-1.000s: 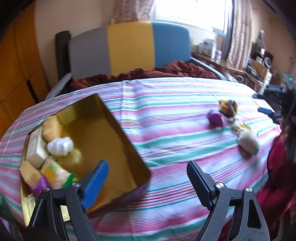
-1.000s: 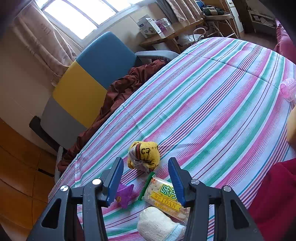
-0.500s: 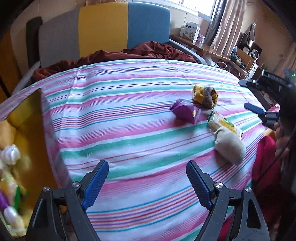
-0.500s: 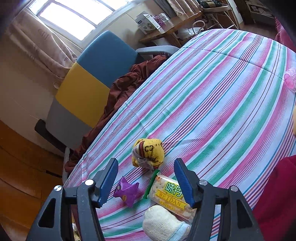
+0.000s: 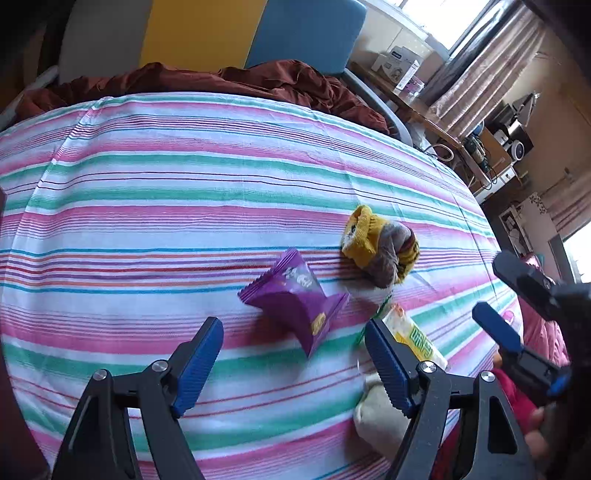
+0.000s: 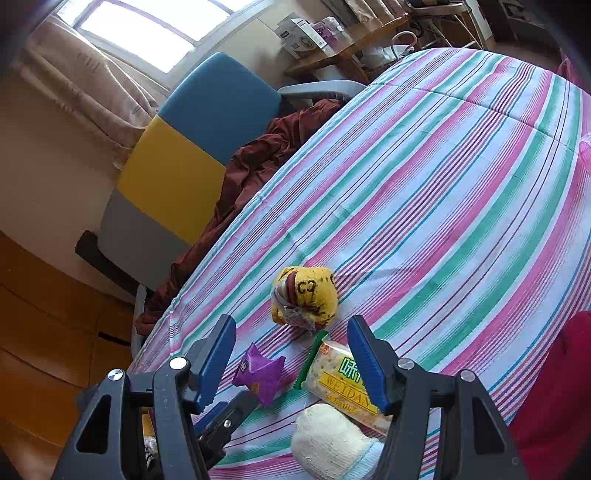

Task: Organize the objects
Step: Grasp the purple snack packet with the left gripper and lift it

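A purple snack packet lies on the striped tablecloth, just ahead of my open, empty left gripper. Behind it to the right is a yellow rolled sock bundle. A yellow-green Weidan snack pack and a cream sock roll lie partly behind my left gripper's right finger. My right gripper is open and empty above the same group: purple packet, yellow bundle, Weidan pack, cream roll. It shows in the left wrist view at the right.
A grey, yellow and blue chair with a dark red cloth stands behind the table. A desk with boxes and shelves are at the far right. The person's red sleeve is at the near right table edge.
My left gripper swung right, away from the gold tin box, which left the view, and now faces the purple packet up close. My right gripper drew back slightly and stayed open.
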Motion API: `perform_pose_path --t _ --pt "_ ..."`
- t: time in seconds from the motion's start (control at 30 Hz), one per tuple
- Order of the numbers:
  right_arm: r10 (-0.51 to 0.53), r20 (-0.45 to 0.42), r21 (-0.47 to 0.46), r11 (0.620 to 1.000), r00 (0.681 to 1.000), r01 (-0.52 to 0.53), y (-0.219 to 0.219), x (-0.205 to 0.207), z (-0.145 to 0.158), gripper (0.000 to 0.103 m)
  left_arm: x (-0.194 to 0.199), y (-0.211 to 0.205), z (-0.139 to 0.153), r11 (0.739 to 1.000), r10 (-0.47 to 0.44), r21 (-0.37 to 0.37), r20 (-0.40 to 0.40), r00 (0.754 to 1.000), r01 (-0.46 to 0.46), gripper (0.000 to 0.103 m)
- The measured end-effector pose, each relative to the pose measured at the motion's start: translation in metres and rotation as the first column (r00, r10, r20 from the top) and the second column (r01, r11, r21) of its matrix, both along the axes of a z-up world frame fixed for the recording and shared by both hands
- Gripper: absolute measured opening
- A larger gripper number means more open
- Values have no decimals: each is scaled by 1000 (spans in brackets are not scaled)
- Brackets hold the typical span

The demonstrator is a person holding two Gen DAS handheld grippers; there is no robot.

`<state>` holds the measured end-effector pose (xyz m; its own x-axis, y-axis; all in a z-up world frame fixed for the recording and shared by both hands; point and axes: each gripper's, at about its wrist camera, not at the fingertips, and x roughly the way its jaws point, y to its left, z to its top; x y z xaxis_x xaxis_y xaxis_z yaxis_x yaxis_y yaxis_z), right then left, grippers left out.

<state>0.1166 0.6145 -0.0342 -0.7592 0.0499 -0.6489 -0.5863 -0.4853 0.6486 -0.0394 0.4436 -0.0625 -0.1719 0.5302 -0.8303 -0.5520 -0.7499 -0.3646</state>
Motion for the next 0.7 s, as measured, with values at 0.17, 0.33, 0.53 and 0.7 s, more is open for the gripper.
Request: perform_pose_path --t 0.17,0.33,0.53,0.7 --pt "11 -8 -20 1000 1000 -11 0 -2 -2 64 -14 25 -14 998 43 -36 -12 999 -43 78" --pt "12 -14 -40 999 1000 -13 2 -2 -5 64 -8 34 -17 993 -54 -109 -179 982 34 55" --pt "0 -8 -53 999 1000 -1 3 -2 -6 64 -6 2 -18 989 -134 -86 -230 964 117 46" --pt "-7 6 -51 999 1000 8 3 -2 -6 64 6 -36 -18 988 -149 -79 -259 954 133 46"
